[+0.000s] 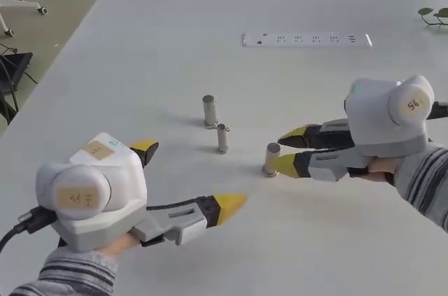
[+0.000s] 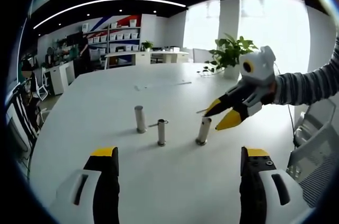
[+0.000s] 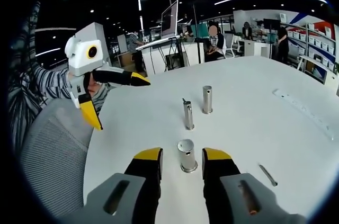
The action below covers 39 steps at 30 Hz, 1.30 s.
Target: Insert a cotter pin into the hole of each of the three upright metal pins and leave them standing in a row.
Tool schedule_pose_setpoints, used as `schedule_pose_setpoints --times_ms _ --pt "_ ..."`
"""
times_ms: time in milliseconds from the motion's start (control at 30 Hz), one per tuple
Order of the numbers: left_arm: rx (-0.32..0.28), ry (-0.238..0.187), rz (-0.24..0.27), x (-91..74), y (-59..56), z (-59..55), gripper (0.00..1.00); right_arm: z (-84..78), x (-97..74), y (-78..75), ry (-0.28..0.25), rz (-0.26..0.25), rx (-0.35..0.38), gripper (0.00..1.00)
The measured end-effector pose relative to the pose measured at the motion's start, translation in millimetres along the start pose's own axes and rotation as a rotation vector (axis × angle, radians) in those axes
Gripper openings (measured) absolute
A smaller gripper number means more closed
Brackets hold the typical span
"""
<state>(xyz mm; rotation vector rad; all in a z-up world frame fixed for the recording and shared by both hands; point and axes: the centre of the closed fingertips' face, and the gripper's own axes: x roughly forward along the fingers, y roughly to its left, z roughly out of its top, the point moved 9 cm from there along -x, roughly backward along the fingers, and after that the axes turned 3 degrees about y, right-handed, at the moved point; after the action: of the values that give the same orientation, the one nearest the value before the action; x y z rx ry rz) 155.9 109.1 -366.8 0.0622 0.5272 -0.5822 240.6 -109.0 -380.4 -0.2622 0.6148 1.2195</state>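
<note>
Steel-grey cylinders, three short upright metal pins, stand in a slanting row on the white tabletop (image 1: pixel 140 65): the far pin (image 1: pixel 209 110), the middle pin (image 1: pixel 222 141) and the near pin (image 1: pixel 271 159). The middle pin already carries a thin wire cotter pin (image 1: pixel 222 127) through its top; the other two look bare. The right hand-held gripper (image 1: pixel 283 150) has its yellow-tipped jaws spread on either side of the near pin. They are close to it, but the right gripper view shows slivers of tabletop on both sides, so nothing is pinched yet. The left hand-held gripper (image 1: pixel 189 173) hangs nearer the person, jaws wide apart and empty. A loose cotter pin (image 3: pixel 267 175) lies flat on the tabletop near the right hand-held gripper, off to one side of its jaws. The metal pins look rigid, smooth and narrow-footed, so they would likely slip or topple under a crooked squeeze. A square grip low on the barrel seems best, leaving the top clear, where the hole presumably sits. The loose cotter pin looks light, thin and springy, and awkward to lift off a flat surface. It is probably best pinched at its head so the legs project.
</note>
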Motion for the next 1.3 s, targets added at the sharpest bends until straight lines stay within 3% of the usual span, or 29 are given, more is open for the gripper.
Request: schedule_pose_setpoints --times_ms 167,267,400,600,867,1033,1200,1300 --pt "0.003 0.008 0.007 -0.9 0.3 -0.7 0.97 -1.8 -11.0 -4.0 0.029 -0.018 -0.001 0.26" --pt "-0.001 0.001 0.013 -2.2 0.7 -0.4 0.97 -4.8 -19.2 -11.7 0.097 -0.064 -0.001 0.27" --pt "-0.003 0.001 0.010 -2.1 1.0 -1.0 0.98 -6.9 -26.0 -21.5 0.121 -0.088 0.015 0.26" --pt "0.004 0.016 0.002 -0.9 -0.1 -1.8 0.96 -12.9 -32.9 -39.7 0.238 -0.143 0.003 0.24" --pt "0.008 0.013 0.000 1.0 0.9 -1.5 0.94 -18.4 -29.1 -60.0 0.330 -0.164 -0.003 0.22" --pt "0.005 0.012 0.005 0.2 2.3 -2.0 0.93 -23.4 -25.5 -71.0 0.435 -0.176 -0.053 0.17" --pt "-0.004 0.016 0.008 -0.2 3.3 -4.8 0.92 -27.0 -21.4 -79.4 0.474 -0.178 -0.050 0.15" --pt "-0.007 0.017 0.009 -0.2 4.6 -6.1 0.91 -33.2 -16.7 -92.4 0.493 -0.195 -0.037 0.13"
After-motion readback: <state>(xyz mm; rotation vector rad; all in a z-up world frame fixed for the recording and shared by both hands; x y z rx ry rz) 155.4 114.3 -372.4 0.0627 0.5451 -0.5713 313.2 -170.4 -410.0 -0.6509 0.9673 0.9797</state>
